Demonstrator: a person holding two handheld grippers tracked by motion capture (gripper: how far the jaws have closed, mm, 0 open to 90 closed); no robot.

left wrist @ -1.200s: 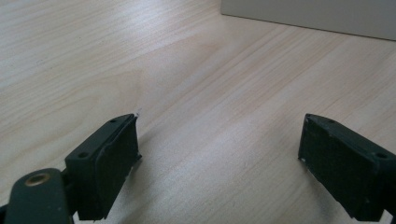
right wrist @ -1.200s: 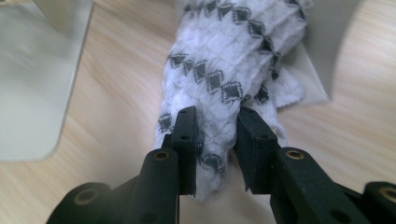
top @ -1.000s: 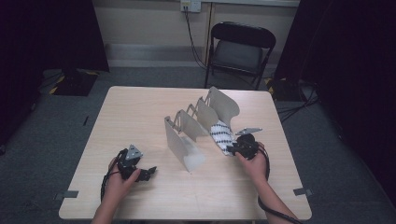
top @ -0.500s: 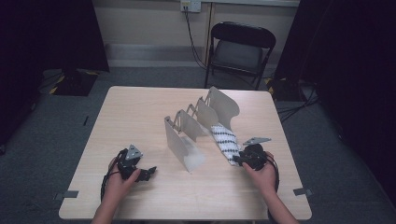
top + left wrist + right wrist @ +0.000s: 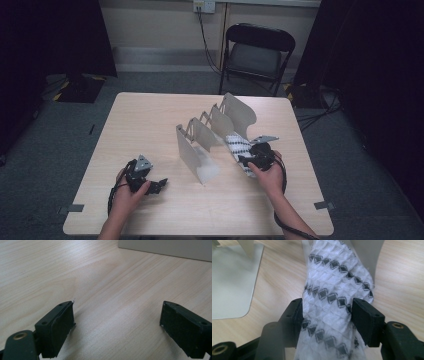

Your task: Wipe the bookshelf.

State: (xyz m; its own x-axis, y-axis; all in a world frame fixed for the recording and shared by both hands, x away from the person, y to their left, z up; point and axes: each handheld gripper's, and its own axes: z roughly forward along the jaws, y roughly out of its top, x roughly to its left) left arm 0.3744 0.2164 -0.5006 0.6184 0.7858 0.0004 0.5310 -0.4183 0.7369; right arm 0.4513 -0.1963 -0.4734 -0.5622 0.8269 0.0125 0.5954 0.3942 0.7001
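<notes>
Right gripper view reveals jaws clamped on a patterned cloth (image 5: 329,302); high view shows the rack (image 5: 212,137) at centre, left gripper (image 5: 150,184) gaping.

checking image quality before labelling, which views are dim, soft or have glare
High view: dim, dark room edges, pale wooden table lit evenly. Left gripper view: soft sheen on the wood, jaws slightly blurred. Right gripper view: white black-diamond knitted cloth sharp, nearest jaw parts soft.

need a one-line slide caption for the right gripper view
Right gripper clamped on a white cloth with black diamond rows, above a wooden table.
</notes>
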